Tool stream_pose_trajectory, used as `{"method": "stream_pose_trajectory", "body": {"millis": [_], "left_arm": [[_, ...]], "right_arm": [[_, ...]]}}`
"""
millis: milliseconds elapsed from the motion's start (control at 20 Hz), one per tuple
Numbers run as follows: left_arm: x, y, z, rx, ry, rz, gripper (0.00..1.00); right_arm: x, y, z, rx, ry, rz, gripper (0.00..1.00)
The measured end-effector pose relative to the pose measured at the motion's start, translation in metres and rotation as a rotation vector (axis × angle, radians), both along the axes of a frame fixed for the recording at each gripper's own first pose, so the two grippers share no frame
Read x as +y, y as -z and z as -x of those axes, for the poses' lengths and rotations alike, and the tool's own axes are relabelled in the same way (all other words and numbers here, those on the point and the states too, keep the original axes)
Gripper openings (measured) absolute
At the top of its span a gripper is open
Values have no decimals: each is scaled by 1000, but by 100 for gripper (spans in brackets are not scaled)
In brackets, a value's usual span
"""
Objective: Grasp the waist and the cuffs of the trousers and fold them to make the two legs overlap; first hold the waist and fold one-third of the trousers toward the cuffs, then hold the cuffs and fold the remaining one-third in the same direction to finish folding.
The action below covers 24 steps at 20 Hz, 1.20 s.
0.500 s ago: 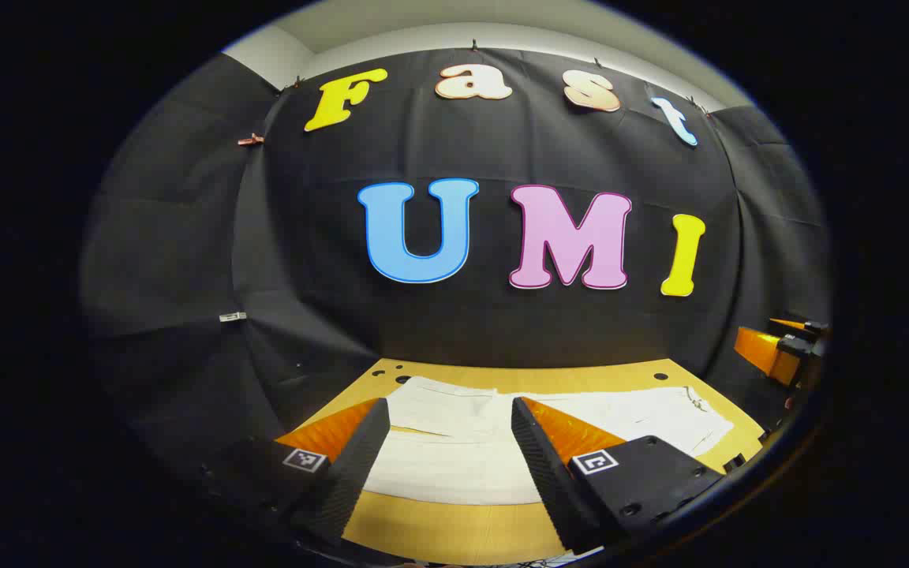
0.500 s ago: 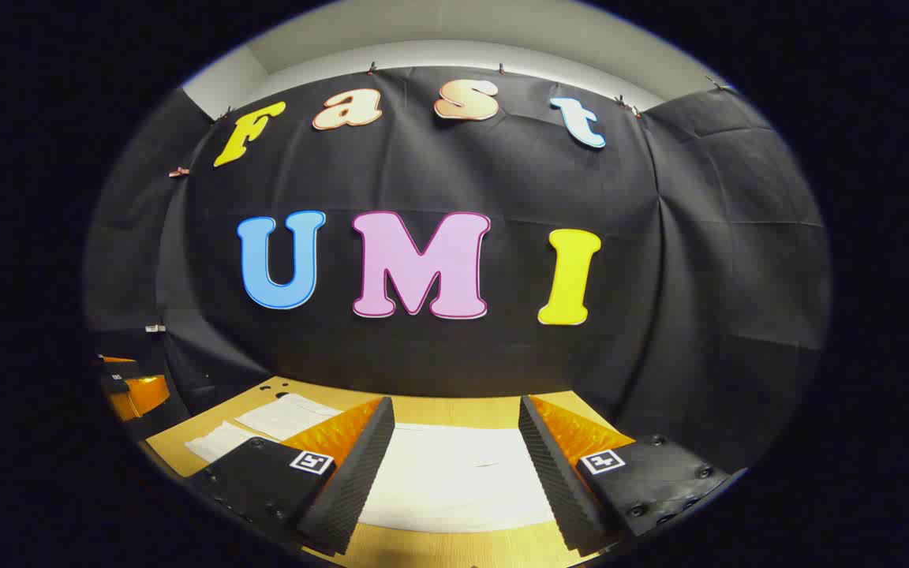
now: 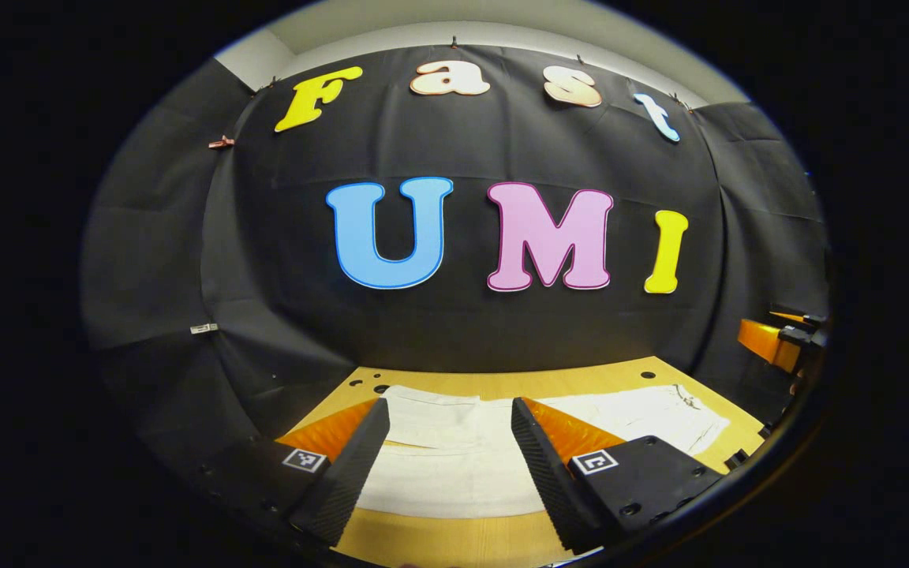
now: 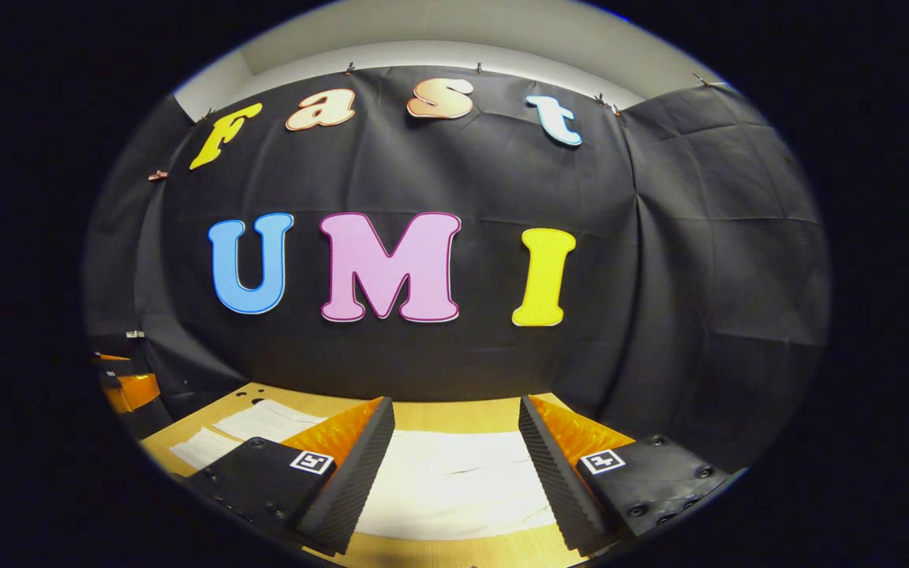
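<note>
White trousers lie spread flat on the wooden table, the two legs side by side with a gap between them at the left end. My left gripper hovers open above the near leg, nothing between its fingers. In the right gripper view the trousers stretch across the table under my right gripper, which is open and holds nothing. The cuff ends show at the left there. The other gripper appears at the far right edge of the left gripper view.
The table has several small holes near its back left corner. Black cloth walls close off the back and both sides. The other gripper sits at the left edge of the right gripper view.
Both grippers have shifted slightly to the right and lifted a little. The trousers lie as before and both grippers stay open.
</note>
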<state>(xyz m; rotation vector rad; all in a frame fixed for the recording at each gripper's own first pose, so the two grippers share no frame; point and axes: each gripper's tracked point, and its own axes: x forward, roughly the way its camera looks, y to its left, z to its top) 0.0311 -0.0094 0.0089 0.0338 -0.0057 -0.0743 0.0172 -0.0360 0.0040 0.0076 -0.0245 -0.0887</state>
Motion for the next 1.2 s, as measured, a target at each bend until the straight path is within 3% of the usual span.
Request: {"method": "stream_pose_trajectory", "body": {"millis": [350,600,900,1200], "left_arm": [[-1,8,-9,20,7,-11,97],[-1,15,-17,43,-13,-13,97],[2,25,-24,70,-35,-23,97],[24,61,-18,165,-90,-109,97]], "right_arm": [[-10,2,-8,-11,18,36,97],[-23,12,-25,8,-29,70,97],[-62,32,-49,55,-91,297,97],[-128,96,-84,216,-189,526,97]]}}
